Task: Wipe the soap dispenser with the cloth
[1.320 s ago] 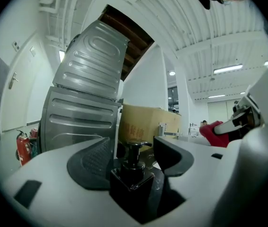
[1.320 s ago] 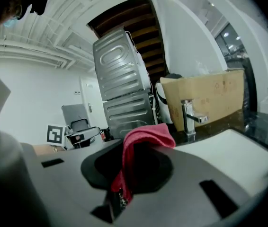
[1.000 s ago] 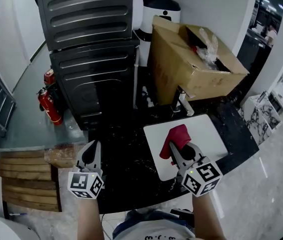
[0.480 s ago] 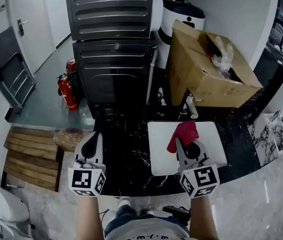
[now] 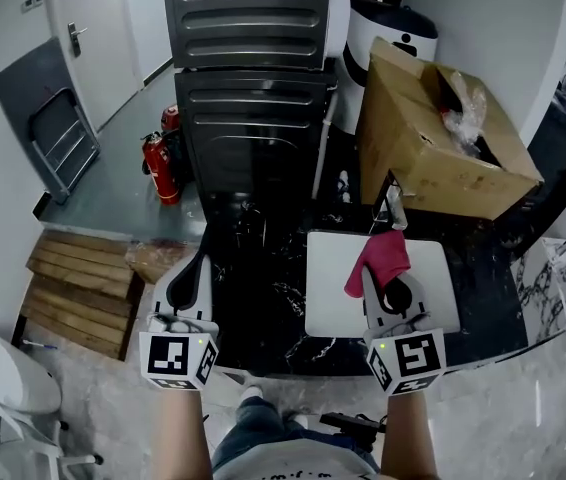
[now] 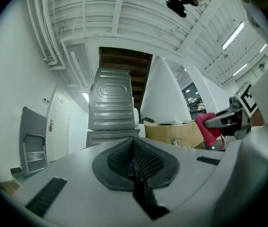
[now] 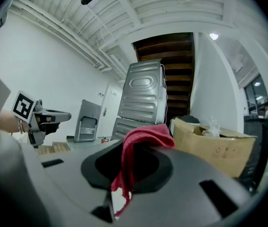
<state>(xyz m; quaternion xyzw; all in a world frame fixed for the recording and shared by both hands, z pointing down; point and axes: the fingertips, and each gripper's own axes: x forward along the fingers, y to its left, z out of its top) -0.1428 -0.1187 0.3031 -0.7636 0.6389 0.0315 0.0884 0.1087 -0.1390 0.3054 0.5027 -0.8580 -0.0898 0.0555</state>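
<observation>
1. The left gripper (image 6: 134, 162) has its fingers pressed together with nothing between them. Beyond its tips lies bare black counter (image 5: 263, 308), then the dark machine (image 5: 253, 98).
2. The right gripper (image 7: 129, 160) pinches the red cloth (image 5: 383, 258), which drapes over its tips and to their left.
3. Under those tips is the white slab (image 5: 428, 278). Its far edge, with a chrome spout (image 5: 394, 208), is just ahead.
4. A cardboard box (image 5: 443, 138) stands beyond that edge. Open air separates the two grippers.

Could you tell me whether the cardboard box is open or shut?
Open: the box has its top flaps apart, and crumpled plastic shows inside.
</observation>
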